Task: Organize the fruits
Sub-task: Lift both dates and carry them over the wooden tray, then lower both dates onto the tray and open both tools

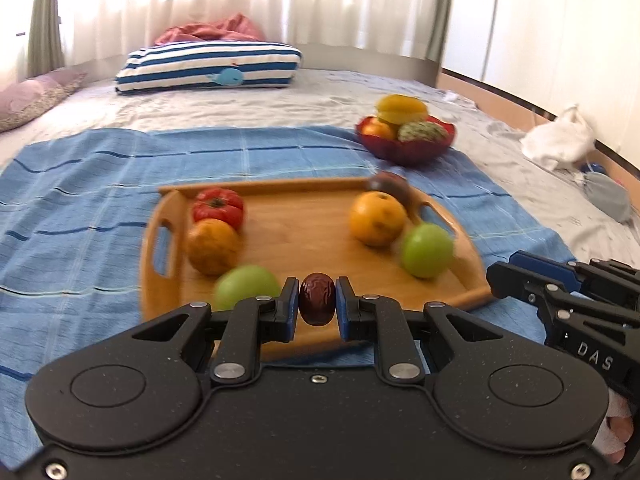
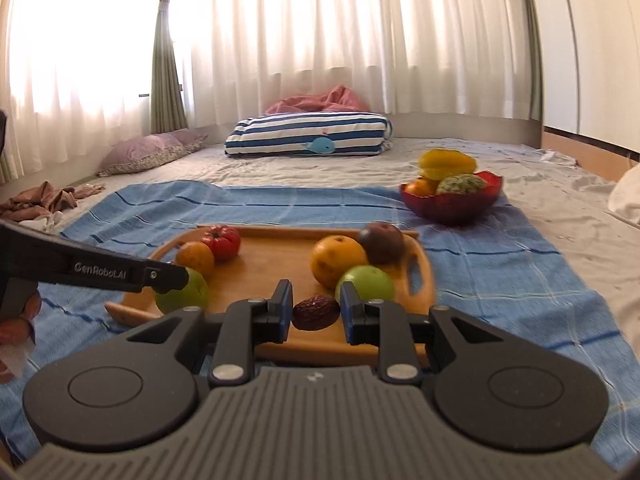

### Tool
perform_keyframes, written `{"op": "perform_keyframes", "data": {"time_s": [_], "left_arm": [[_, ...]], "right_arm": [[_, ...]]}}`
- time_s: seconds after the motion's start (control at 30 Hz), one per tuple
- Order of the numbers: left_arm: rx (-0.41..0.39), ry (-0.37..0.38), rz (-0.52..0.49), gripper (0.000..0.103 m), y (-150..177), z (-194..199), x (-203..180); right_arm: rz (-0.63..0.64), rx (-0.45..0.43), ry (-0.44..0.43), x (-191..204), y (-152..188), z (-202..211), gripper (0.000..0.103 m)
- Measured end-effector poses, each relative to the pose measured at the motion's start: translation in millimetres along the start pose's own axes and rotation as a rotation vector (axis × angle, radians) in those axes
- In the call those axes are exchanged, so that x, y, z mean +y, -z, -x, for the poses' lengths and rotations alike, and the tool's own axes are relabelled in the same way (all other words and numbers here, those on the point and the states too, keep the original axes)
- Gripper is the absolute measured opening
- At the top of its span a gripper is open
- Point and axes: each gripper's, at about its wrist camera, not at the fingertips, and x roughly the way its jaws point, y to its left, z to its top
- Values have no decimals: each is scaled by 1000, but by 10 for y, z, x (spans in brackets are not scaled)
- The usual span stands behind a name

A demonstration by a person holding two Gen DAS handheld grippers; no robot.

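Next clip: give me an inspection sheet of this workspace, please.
Surface: blue cloth spread on a bed.
Job's things: tray holding a tomato, oranges, green apples and a dark fruit; red bowl of fruit behind it.
Clutter: white rag, brown rag.
Grippers: left gripper shut on a date; right gripper shut on a second date.
Cables: nothing seen.
Surroundings: striped pillow, curtains.

A home bedroom: a bed with a striped pillow at 12 o'clock, curtains behind it, a blue cloth spread on the bedding.
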Motion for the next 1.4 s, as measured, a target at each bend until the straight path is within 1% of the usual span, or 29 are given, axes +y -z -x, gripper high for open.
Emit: {"op": "perform_keyframes", "data": {"time_s": [0.17,0.27,0.47,0.57,0.73,0.83,0.93,1.13,1.23,1.4], "left_arm": [[22,-12,63,18,-95,-109,249],[29,-34,95,18,-142,-214,377],[56,-62,162,18,-239,-434,650],[99,-55,202,18,-251,-565,770],[103,-66,229,18,-221,-638,869],[104,-63,229,18,-229,-673,865],[97,-42,228,18,-265,-714,833],[127,1,240,18,-412,-907,720],[137,28,225,18,-480,-1007,612],[166,33,190,19,-495,-1191,451]], "right_arm": [[-42,58,-49,23,-112,-320,29],[-64,102,-70,23,-157,-520,29],[-78,175,-76,53,-187,-900,29],[-96,205,-77,44,-163,-1041,29],[-123,234,-77,25,-106,-1185,29],[-122,245,-77,25,-81,-1234,29],[-123,252,-75,19,-58,-1269,29],[-124,262,-84,3,-28,-1340,29],[-104,264,-78,19,-2,-1368,29],[-77,261,-73,32,48,-1393,30]]}}
